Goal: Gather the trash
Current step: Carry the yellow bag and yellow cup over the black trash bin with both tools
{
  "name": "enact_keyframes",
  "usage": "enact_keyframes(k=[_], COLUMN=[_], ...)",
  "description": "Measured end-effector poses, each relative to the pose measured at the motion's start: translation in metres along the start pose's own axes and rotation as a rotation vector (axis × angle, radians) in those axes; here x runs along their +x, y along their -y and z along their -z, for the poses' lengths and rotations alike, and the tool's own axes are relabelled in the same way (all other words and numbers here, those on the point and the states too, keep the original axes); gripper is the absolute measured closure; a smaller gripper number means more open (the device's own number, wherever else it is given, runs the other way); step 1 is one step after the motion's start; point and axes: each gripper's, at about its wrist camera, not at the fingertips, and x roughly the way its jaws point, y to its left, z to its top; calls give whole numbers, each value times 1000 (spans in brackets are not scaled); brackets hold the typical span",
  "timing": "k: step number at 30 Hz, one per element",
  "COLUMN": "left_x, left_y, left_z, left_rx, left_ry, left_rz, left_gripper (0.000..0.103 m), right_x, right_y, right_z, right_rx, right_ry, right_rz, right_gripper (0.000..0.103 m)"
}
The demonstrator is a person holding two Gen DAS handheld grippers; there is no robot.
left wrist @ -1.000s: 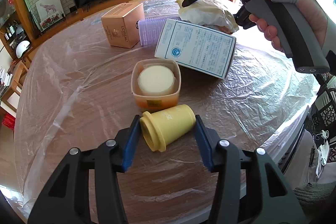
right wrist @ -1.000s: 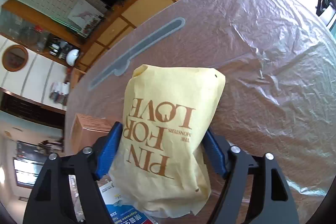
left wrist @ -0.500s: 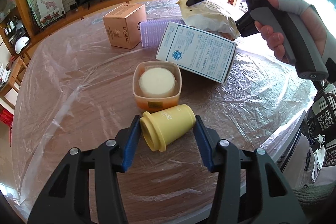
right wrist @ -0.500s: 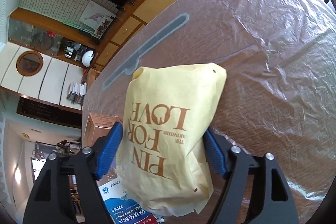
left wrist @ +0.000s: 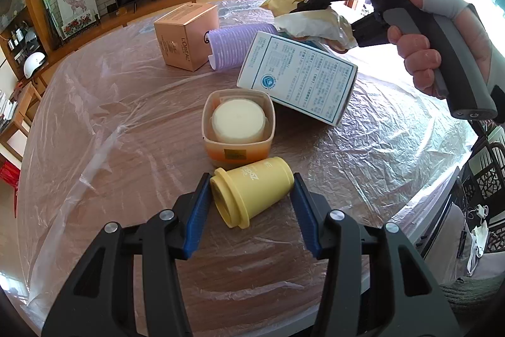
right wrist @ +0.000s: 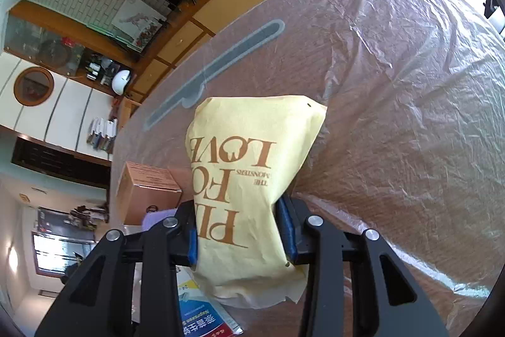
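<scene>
Looking through the left wrist camera, the left gripper [left wrist: 251, 195] has a yellow cup [left wrist: 252, 190] lying on its side between its blue pads [left wrist: 197, 218]. The pads stand close against the cup's rim and base, about as wide apart as the cup is long, so the gripper looks closed on it, but I cannot tell how firm the hold is. The cup seems to rest on the counter [left wrist: 126, 147], which is covered by thin plastic film. Just behind the cup is an orange tub [left wrist: 238, 128] with a white round piece inside, then a white box [left wrist: 298, 81] leaning up, a purple ribbed cup [left wrist: 235, 45] and a brown carton [left wrist: 186, 35]. All the trash sits near together in the middle, probably so both hands can reach it. In the upper right a hand [left wrist: 442, 43] holds the right gripper over the paper bag [left wrist: 312, 22].

In the right wrist camera, the right gripper [right wrist: 241, 237] is closed on the paper bag [right wrist: 249, 176] near its lower end; the jaws are only partly apart and the paper is pinched narrow between them. The bag's top reaches away over the counter [right wrist: 394, 68], and whether it is lifted or resting I cannot tell. Soft paper bends, so the grip near one end is likely chosen for carrying it away. The brown carton [right wrist: 146, 191] is to the left
</scene>
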Motion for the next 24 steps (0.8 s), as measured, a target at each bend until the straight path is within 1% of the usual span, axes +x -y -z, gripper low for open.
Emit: enact_keyframes(k=[7, 13, 24], left_x=[-5, -11, -28], left_y=[-5, -11, -13], left_z=[0, 2, 8], left_rx=[-26, -48, -79], left_ry=[9, 17, 44], left_rz=[32, 41, 30], left_gripper=[52, 52, 52], right_x=[-37, -67, -108], right_y=[11, 4, 5], right_z=[7, 25, 72], right_rx=[27, -40, -104], right_ry=[52, 85, 77], right_rz=[-73, -74, -117], right_gripper=[65, 65, 65])
